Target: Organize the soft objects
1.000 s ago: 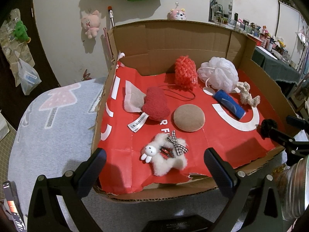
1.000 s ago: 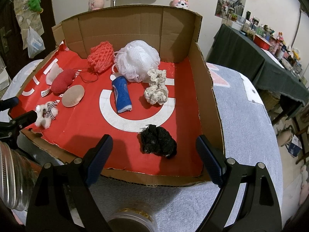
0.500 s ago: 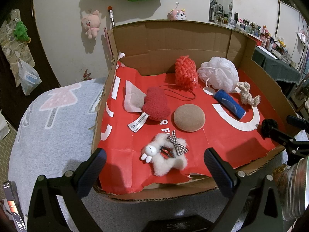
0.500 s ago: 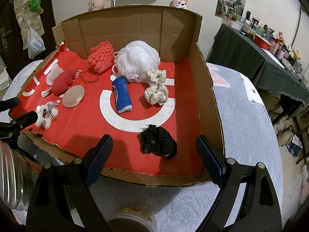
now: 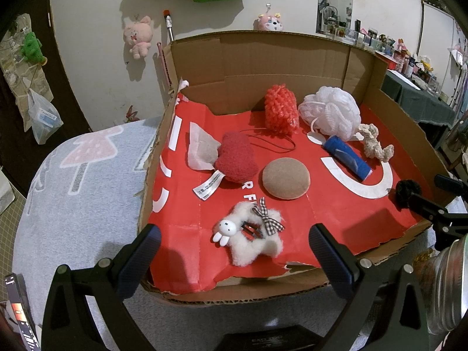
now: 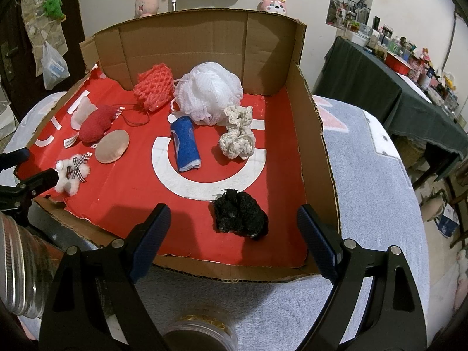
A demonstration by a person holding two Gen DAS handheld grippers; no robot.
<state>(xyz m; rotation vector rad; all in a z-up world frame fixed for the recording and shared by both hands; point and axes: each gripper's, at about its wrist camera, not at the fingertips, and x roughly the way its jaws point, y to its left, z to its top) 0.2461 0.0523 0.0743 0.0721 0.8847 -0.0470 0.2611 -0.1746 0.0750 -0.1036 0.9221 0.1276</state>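
**Both hand-held grippers open at the box's near edge**

Left wrist view: the left hand-held gripper (image 5: 232,242) hangs with jaws spread wide and nothing between them, just before the torn near edge of a cardboard box (image 5: 257,58) lined in red. Nearest lies a white bunny toy (image 5: 251,235) with a checked bow. Behind it sit a tan pad (image 5: 285,178) and a red plush (image 5: 237,161) with a white label, just beside a pale pouch (image 5: 200,149). Farther back stand an orange mesh sponge (image 5: 280,111) and a white loofah (image 5: 330,111); a blue roll (image 5: 346,158) and a cream scrunchie (image 5: 374,144) lie near them. The right hand-held gripper's finger partly hides a black scrunchie (image 5: 406,188). The box rests on a grey-blue cloth (image 5: 73,181) with a pink print. Plush toys hang on the white wall (image 5: 96,44).

Right wrist view: the right hand-held gripper (image 6: 234,234) is likewise spread and empty, the black scrunchie (image 6: 239,218) lying just beyond its fingers, inside the box (image 6: 316,146). The blue roll (image 6: 185,146) and cream scrunchie (image 6: 238,137) lie on a white ring. A dark-draped table (image 6: 395,96) crowded with small items stands to the right.
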